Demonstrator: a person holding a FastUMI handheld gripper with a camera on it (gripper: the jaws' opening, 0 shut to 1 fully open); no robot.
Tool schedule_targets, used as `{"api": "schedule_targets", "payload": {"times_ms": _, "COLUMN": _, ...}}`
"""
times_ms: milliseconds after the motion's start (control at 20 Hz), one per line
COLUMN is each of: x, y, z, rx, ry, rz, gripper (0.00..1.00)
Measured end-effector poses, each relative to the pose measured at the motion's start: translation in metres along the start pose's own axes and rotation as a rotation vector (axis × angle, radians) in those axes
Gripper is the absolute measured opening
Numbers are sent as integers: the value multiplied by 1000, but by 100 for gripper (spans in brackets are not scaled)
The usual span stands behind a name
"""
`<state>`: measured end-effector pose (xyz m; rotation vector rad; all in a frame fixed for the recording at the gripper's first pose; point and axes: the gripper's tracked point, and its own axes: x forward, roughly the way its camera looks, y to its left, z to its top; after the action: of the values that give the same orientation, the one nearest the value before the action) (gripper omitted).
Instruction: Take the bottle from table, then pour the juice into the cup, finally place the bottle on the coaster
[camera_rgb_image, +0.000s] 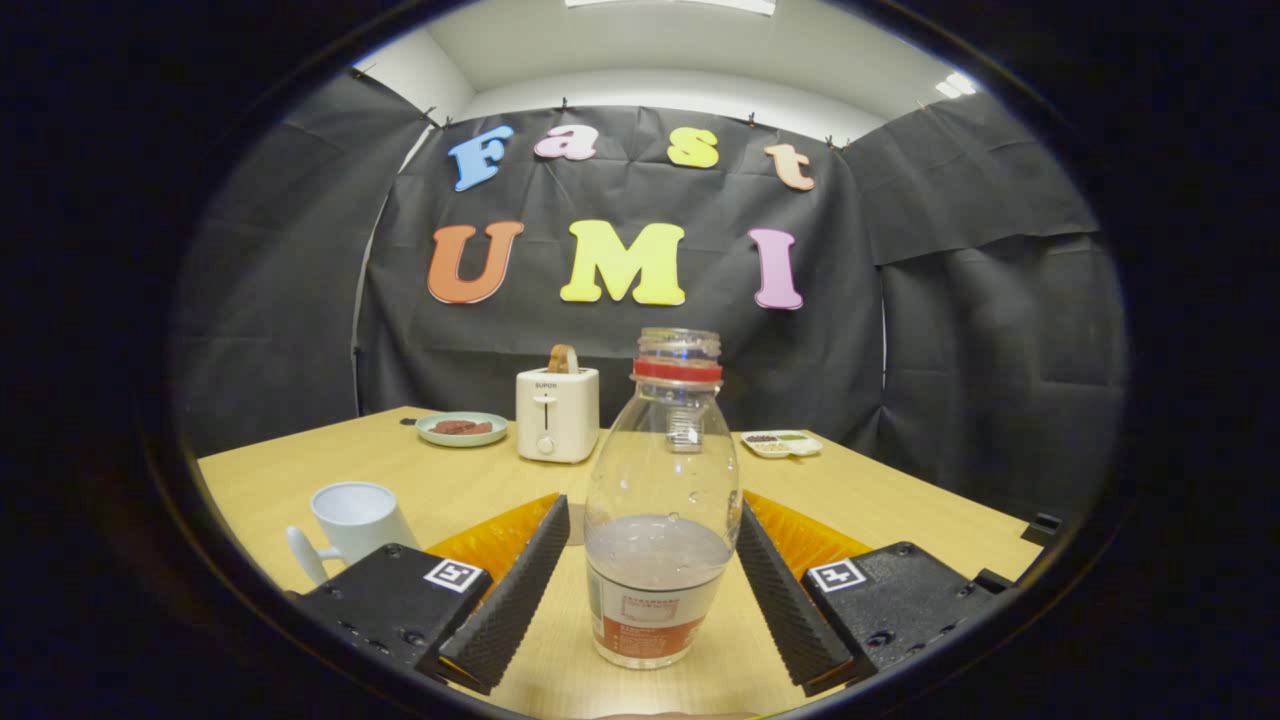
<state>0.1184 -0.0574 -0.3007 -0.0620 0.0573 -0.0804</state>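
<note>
Your claw (655, 575) stands spread, one finger on each side of the bottle (660, 510), neither clearly pressing it. That uncapped bottle sits upright on the tabletop (900, 500), part full. You have nothing done yet: gripping, pouring into the cup (358, 518) beyond the left finger, and the coaster remain.
</note>
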Motion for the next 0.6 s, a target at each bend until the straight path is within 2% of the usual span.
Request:
{"api": "schedule_targets", "payload": {"times_ms": 400, "x": 5, "y": -10, "z": -5, "rx": 14, "ry": -2, "rz": -40, "gripper": 100}}
{"api": "schedule_targets", "payload": {"times_ms": 600, "x": 5, "y": -13, "z": -5, "rx": -50, "ry": 15, "rz": -69, "gripper": 85}}
